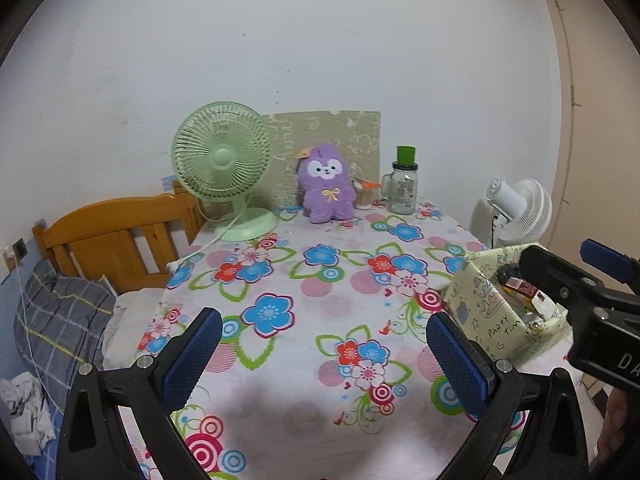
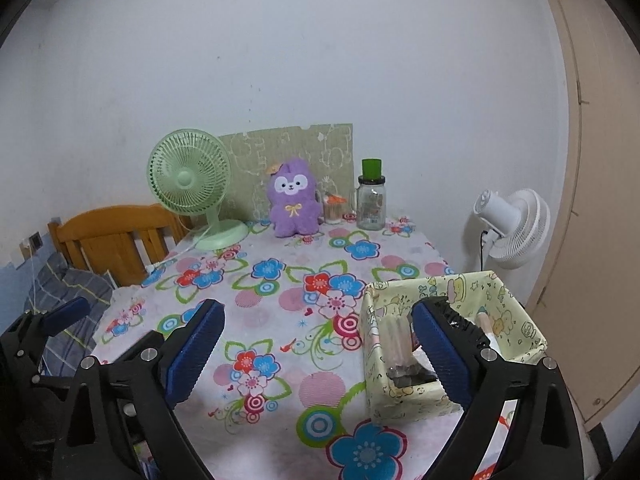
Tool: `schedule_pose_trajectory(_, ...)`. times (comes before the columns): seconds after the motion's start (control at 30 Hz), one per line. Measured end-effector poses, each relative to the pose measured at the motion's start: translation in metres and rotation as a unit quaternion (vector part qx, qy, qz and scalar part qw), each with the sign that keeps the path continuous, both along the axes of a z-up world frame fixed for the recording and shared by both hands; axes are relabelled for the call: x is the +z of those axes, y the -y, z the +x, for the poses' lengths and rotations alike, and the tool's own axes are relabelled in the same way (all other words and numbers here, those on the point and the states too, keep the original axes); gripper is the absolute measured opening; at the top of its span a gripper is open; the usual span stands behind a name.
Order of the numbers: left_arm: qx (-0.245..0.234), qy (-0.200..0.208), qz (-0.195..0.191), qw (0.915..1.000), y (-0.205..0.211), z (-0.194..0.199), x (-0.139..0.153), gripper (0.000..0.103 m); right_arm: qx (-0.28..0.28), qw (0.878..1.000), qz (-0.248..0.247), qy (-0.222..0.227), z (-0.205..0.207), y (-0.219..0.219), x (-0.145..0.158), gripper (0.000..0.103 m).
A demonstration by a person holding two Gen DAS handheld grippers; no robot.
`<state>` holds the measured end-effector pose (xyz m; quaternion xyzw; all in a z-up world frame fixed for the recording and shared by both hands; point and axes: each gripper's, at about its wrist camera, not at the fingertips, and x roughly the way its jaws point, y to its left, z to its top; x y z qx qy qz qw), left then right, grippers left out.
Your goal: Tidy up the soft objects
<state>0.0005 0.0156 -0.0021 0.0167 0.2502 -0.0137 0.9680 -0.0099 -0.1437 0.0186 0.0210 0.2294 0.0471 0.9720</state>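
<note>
A purple plush animal [image 1: 328, 184] sits upright at the far edge of the flowered table [image 1: 304, 280], against a green patterned board; it also shows in the right wrist view [image 2: 294, 200]. A pale yellow fabric box [image 2: 452, 344] with small items inside stands at the table's right side and shows in the left wrist view [image 1: 492, 308]. My left gripper [image 1: 320, 348] is open and empty over the table's near part. My right gripper [image 2: 320, 344] is open and empty, its right finger [image 2: 444, 352] in front of the box.
A green desk fan [image 1: 224, 172] stands left of the plush, its cord trailing off the table. A glass jar with a green lid [image 1: 404, 184] and a small cup stand to the plush's right. A white fan [image 1: 516, 208] is beyond the table. A wooden headboard [image 1: 112, 236] and bedding lie left.
</note>
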Motion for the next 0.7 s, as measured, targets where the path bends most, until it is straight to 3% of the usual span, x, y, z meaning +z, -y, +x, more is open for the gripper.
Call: schedule_pose_trajectory(0.7,0.013,0.028,-0.002,0.9995,0.005,-0.011,0.012,0.103,-0.007,1.000,0.011,0.020,-0.008,0.020,-0.001,0.102)
